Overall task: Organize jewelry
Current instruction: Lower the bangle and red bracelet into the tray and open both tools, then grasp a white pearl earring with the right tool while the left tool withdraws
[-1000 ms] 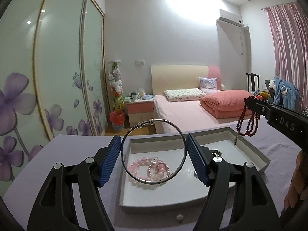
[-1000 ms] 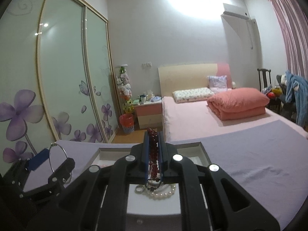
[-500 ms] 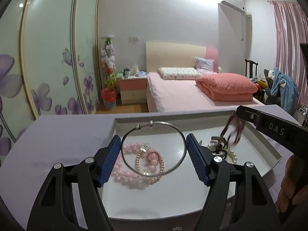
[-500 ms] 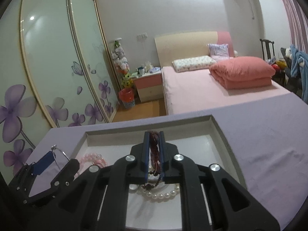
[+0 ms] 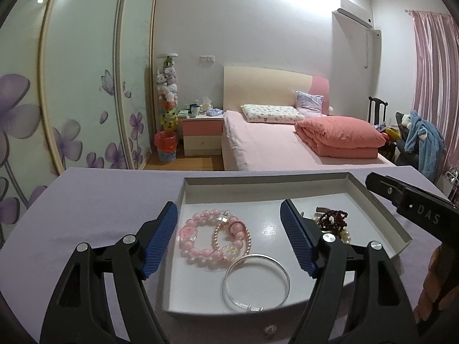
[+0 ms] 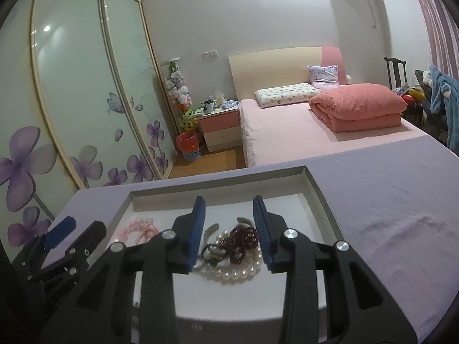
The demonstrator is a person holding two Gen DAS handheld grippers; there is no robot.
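A white tray (image 5: 266,178) sits on the purple cloth. My left gripper (image 5: 229,235) hovers over it, its jaws opening with nothing between them. Just beneath, a silver bangle (image 5: 255,282) lies flat in the tray's near part, beside pink bead bracelets (image 5: 200,240). My right gripper (image 6: 229,226) is over the tray's (image 6: 318,192) right part, its jaws opening. A dark red bead string (image 6: 242,239) lies bunched below its fingers on a pearl strand (image 6: 232,272), and neither pad touches it. The red beads (image 5: 332,219) also show in the left wrist view.
The purple cloth (image 6: 387,200) spreads wide to the right of the tray. A person's hand (image 5: 436,301) holds the right gripper (image 5: 413,209). The left gripper (image 6: 57,235) shows at the left. Beyond are a pink bed (image 5: 287,149) and wardrobe doors (image 5: 80,86).
The silver bangle left the left gripper's pads and now lies in the tray. The right gripper came down, its jaws parted, and the red bead string dropped onto the pearls.
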